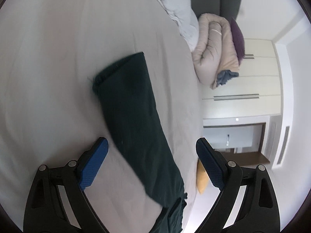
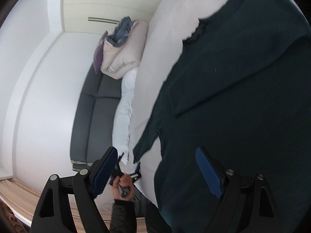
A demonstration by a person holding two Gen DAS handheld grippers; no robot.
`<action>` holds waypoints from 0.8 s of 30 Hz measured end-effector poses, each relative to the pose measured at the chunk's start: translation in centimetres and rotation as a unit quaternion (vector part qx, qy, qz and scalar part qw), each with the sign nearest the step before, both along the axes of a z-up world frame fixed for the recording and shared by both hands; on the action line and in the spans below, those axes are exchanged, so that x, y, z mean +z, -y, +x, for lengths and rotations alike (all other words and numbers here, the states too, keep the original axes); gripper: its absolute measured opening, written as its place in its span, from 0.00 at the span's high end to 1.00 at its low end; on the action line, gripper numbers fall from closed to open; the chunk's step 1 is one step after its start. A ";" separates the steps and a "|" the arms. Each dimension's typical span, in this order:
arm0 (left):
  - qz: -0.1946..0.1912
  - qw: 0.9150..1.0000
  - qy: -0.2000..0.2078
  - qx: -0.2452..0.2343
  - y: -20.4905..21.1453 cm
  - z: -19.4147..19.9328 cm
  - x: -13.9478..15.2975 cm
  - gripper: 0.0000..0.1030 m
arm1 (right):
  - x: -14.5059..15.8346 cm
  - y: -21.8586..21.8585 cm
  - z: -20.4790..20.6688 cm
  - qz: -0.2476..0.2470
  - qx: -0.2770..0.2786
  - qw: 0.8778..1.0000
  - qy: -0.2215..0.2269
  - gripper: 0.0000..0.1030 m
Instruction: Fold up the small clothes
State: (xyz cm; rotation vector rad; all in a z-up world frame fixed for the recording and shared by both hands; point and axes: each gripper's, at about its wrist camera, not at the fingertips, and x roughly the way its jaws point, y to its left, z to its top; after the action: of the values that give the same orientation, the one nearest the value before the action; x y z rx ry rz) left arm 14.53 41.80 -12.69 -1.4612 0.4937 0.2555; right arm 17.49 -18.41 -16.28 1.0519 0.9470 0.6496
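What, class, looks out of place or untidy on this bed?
Nothing is damaged or spilled. The dark green garment lies folded on the sheet near the edge, one end overhanging. A blue cloth sits crumpled against the rolled duvet.

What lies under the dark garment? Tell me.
The garment lies on the beige bed sheet, which shows all around it. Whatever is directly beneath the cloth is covered, so it cannot be seen.

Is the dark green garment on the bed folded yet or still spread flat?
Partly folded. The dark green garment has one layer lapped over itself with a visible fold edge in the right wrist view; neither gripper holds it.
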 end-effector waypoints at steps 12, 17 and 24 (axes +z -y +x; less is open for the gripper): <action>-0.021 0.997 -0.039 0.066 -4.7 2.2 -2.8 0.17 | -1.9 -2.0 -0.3 -0.005 0.002 1.000 -0.021 0.17; -0.038 0.996 -0.044 0.072 -5.7 3.4 -4.0 0.52 | -2.0 -2.1 -0.4 -0.007 -0.001 1.000 -0.018 0.17; -0.031 0.997 -0.046 0.062 -6.6 4.4 -5.5 0.87 | -2.7 -1.4 -0.5 -0.001 -0.008 1.000 -0.020 0.17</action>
State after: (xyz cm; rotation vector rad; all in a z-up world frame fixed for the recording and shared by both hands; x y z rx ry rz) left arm 18.96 48.37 -18.23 -1.5480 0.4885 0.4101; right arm 17.02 -17.02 -19.00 1.0731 0.9737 0.6162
